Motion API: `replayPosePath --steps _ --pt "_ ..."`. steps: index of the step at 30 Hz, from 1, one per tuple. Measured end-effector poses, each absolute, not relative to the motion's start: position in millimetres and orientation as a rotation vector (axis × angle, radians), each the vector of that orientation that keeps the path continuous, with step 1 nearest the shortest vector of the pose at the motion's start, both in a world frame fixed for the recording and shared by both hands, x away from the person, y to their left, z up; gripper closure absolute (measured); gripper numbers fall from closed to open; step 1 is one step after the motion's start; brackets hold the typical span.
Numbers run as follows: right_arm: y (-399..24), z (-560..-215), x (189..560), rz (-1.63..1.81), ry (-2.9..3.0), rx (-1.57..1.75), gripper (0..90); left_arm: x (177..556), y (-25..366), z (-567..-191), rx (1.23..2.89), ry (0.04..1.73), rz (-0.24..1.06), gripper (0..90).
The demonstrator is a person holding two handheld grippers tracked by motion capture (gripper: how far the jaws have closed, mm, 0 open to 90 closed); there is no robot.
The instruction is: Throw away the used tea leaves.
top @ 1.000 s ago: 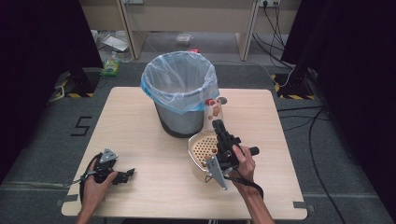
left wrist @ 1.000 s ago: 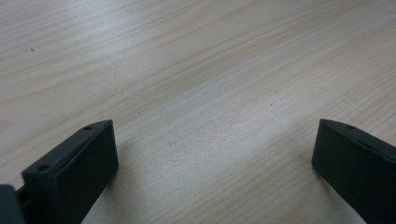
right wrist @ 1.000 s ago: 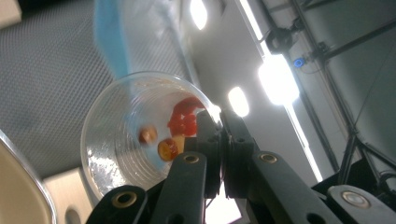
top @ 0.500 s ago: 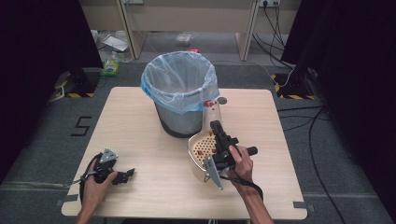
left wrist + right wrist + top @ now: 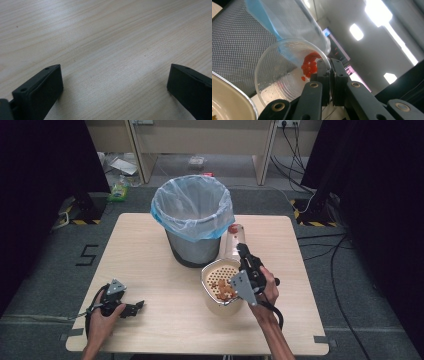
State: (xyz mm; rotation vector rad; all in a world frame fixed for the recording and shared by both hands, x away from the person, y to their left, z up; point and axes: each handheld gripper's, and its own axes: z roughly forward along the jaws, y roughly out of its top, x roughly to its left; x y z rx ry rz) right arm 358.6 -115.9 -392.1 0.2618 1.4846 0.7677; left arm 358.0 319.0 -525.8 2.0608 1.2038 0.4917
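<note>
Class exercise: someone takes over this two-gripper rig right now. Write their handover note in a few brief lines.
Right gripper: shut on the rim of the clear cup, tipped on its side by the bin, red bits still inside.
Left gripper: open, nothing between its jaws, low over the table.
Strainer bowl: beside the bin, some orange pieces in it.
Done: cup gripped and tilted.
Left, probably: empty the cup, set it down.

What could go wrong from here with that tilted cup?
The right gripper pinches only the clear cup's thin rim, so it may slip. The red bits could spill onto the table, missing the strainer bowl. The cup sits close to the bin and could knock it.
</note>
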Motion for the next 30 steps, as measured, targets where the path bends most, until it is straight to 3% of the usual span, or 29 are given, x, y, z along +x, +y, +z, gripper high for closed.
replayPosePath --steps 30 --pt "-180 -336 432 1.107 1.595 0.819 87.2 358 319 -526 2.059 1.206 0.491 0.0"
